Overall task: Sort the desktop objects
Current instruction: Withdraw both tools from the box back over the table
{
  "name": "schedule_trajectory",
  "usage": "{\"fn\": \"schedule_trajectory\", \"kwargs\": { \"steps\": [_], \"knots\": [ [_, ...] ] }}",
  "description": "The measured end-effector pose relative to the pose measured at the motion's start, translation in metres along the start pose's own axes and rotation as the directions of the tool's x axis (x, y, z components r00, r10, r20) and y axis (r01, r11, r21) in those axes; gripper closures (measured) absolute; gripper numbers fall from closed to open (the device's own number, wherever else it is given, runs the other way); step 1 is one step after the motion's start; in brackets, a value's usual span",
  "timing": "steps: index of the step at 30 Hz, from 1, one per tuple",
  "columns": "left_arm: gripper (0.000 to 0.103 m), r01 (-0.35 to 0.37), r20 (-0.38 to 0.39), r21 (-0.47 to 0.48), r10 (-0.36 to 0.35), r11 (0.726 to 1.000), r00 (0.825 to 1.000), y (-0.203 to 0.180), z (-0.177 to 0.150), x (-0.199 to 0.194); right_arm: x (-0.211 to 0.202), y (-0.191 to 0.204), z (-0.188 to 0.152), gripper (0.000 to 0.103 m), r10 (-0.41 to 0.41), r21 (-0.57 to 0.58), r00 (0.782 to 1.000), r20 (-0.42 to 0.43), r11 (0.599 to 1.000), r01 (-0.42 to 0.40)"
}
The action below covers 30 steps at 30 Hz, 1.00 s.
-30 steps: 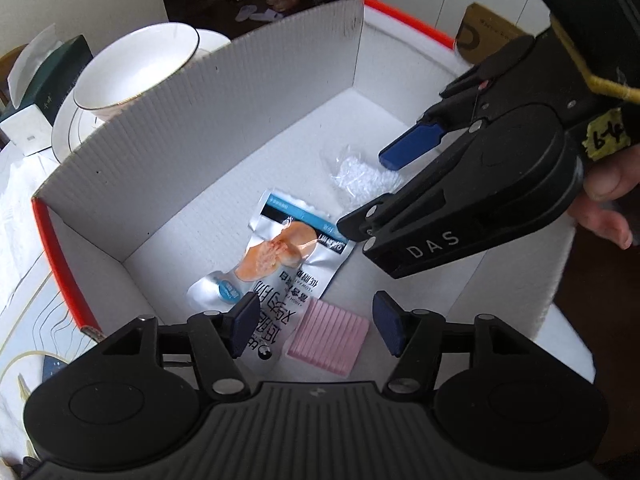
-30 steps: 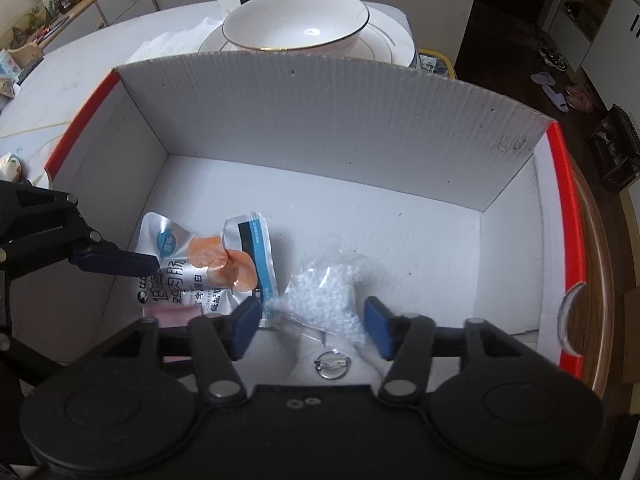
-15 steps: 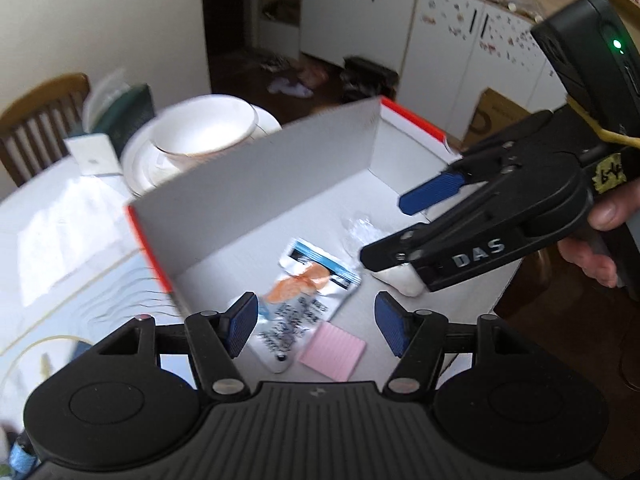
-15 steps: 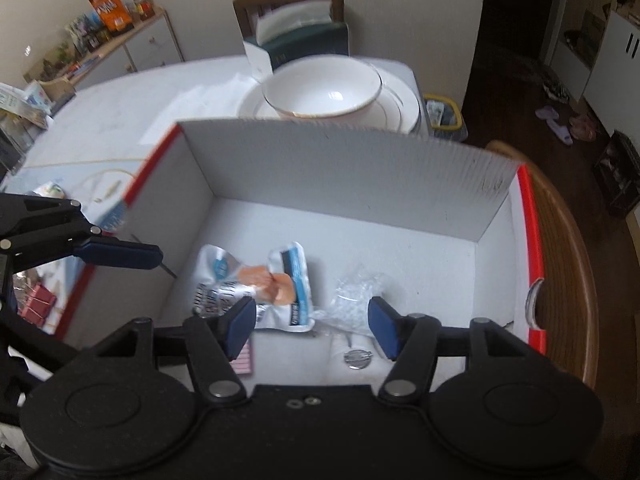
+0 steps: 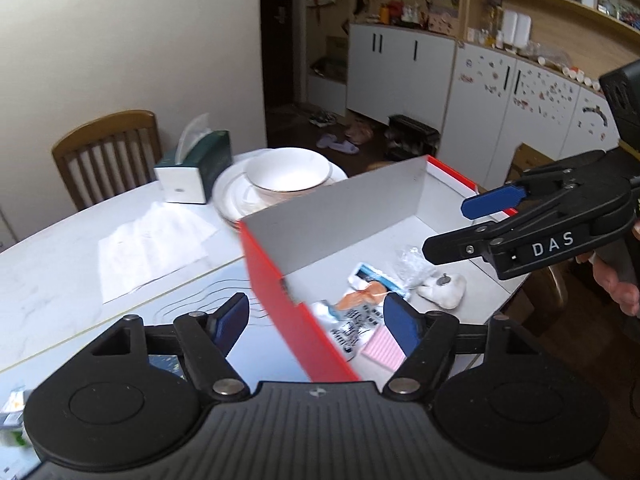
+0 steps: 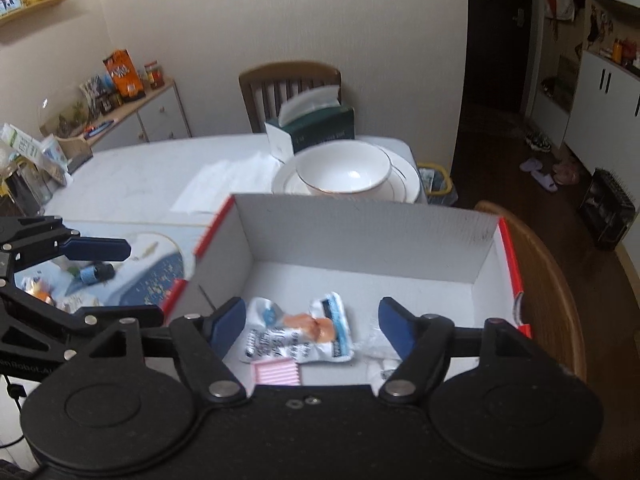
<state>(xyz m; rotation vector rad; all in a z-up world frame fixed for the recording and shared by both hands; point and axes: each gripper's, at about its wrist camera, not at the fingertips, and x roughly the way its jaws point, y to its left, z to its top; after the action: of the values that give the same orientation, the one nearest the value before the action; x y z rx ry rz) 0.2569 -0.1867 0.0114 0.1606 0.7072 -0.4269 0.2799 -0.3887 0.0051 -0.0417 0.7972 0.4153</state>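
- Cardboard box [image 6: 360,236], white inside with red outer faces, standing at the near edge of the table [image 6: 140,176]; it serves as the sorting bin.
- Contents on the box floor: a silver snack pouch [image 6: 296,332] with an orange picture, a pink ribbed pad [image 6: 276,372] just in front of it, a crumpled clear plastic bag [image 5: 410,260], and a white lump [image 5: 444,288] with a small metal pin lying on it.
- Left gripper [image 5: 316,324]: jaws apart and empty. They have just been opening, with nothing between the pads. A second ago it hung low over the box interior; now it sits higher and off to the side, straddling the red side wall.
- Right gripper [image 6: 312,326]: jaws likewise wide and empty, just been opening. It too has lifted from close above the bag and pin to a raised view over the whole box.
- Reading of the change: both tools have drawn back from the box with nothing carried, so the four items inside count as deposited.
- Still outside: a small dark bottle with a blue label [image 6: 94,272] and a few blurred small packets beside it, on the patterned mat left of the box. These look like the next candidates.
- Not part of the sort, by my judgement: white bowl [image 6: 344,170] on stacked plates, green tissue box [image 6: 316,128], sheets of paper [image 5: 152,240].
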Motion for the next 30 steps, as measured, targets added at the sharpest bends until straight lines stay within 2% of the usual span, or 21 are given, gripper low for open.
{"fn": "schedule_trajectory", "kwargs": {
  "steps": [3,8,13,15,16,21,26,30],
  "knots": [
    [0.020,-0.021,0.021,-0.017,0.022,1.000,1.000,0.011,-0.008,-0.013,-0.004,0.017,0.000,0.028,-0.007,-0.010,1.000,0.030,1.000,0.008],
    [0.018,-0.049,0.026,-0.064,0.050,0.997,0.998,0.036,-0.025,-0.032,-0.009,0.046,-0.003,0.027,-0.008,-0.021,0.997,0.074,1.000,0.009],
    [0.013,-0.065,0.029,-0.127,0.069,0.990,0.997,0.068,-0.044,-0.050,-0.006,0.078,-0.008,0.025,-0.003,-0.035,0.997,0.081,0.999,0.005],
    [0.001,-0.073,0.033,-0.151,0.079,0.986,0.996,0.081,-0.052,-0.058,-0.003,0.090,-0.011,0.025,0.002,-0.033,0.997,0.076,0.999,0.001],
    [0.000,-0.080,0.036,-0.161,0.087,0.984,0.996,0.087,-0.055,-0.061,-0.002,0.096,-0.012,0.025,0.006,-0.030,0.997,0.072,1.000,-0.004],
    [0.000,-0.099,0.046,-0.206,0.110,0.974,0.993,0.116,-0.074,-0.076,0.007,0.129,-0.019,0.025,0.017,-0.036,0.999,0.052,0.999,-0.015],
    [0.000,-0.114,0.060,-0.211,0.129,0.971,0.990,0.140,-0.094,-0.089,0.016,0.159,-0.024,0.025,0.029,-0.047,0.999,0.037,0.999,-0.027],
    [0.000,-0.135,0.042,-0.214,0.148,0.967,0.988,0.162,-0.109,-0.096,0.025,0.183,-0.029,0.025,0.038,-0.050,0.999,0.026,0.998,-0.037]
  ]
}}
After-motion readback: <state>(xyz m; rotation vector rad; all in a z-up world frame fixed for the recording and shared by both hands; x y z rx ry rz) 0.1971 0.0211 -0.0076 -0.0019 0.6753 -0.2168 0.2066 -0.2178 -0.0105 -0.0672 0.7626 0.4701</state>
